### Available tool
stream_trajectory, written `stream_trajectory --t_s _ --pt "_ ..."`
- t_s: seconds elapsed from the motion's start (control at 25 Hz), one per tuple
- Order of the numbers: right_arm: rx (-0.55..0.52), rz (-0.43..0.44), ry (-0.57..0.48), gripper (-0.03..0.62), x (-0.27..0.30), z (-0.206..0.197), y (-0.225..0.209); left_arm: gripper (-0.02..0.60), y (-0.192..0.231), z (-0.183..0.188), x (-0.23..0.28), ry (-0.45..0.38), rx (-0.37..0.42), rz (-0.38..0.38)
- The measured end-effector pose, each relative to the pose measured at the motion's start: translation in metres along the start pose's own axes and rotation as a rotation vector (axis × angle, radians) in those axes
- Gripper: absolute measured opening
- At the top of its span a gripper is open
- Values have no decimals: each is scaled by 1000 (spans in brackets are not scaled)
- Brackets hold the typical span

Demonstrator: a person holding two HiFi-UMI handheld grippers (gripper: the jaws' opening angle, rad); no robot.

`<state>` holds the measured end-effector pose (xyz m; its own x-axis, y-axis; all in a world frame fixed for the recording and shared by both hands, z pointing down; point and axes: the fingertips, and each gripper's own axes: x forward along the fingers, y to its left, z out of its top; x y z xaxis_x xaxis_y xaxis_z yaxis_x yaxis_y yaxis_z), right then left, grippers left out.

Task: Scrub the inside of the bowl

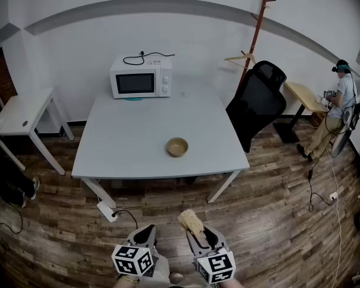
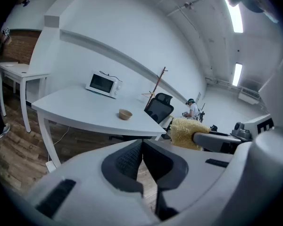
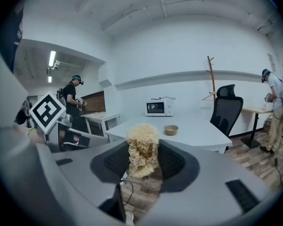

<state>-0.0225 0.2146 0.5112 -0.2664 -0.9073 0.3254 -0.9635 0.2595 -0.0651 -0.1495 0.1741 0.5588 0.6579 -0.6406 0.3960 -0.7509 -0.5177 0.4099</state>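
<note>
A small tan bowl stands upright on the white table, toward its near edge; it also shows far off as the bowl and the bowl. My right gripper is shut on a pale yellow fibrous scrubber, which sticks up between its pads as the scrubber. My left gripper is shut with nothing in it, its pads touching. Both grippers hang low over the wooden floor, well short of the table.
A white microwave sits at the table's far edge. A black office chair and a wooden coat stand are to the right. A small white side table is on the left. A person stands far right. A power strip lies on the floor.
</note>
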Motion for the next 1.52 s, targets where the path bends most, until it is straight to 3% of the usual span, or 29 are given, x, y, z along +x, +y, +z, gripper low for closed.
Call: stream_trajectory --t_s 0.28,0.88,1.16,1.52 --pt "19 0 -18 173 -56 -21 15 18 -40 -35 -40 -3 24 -6" --pt "8 60 -49 173 -91 -28 29 18 -68 -45 -65 -31 49 -5" --pt "-2 58 -41 173 -90 -29 28 18 -70 -52 -61 -8 45 -15" --pt "9 18 -42 173 -65 -20 8 18 -60 -27 -32 -25 66 -28"
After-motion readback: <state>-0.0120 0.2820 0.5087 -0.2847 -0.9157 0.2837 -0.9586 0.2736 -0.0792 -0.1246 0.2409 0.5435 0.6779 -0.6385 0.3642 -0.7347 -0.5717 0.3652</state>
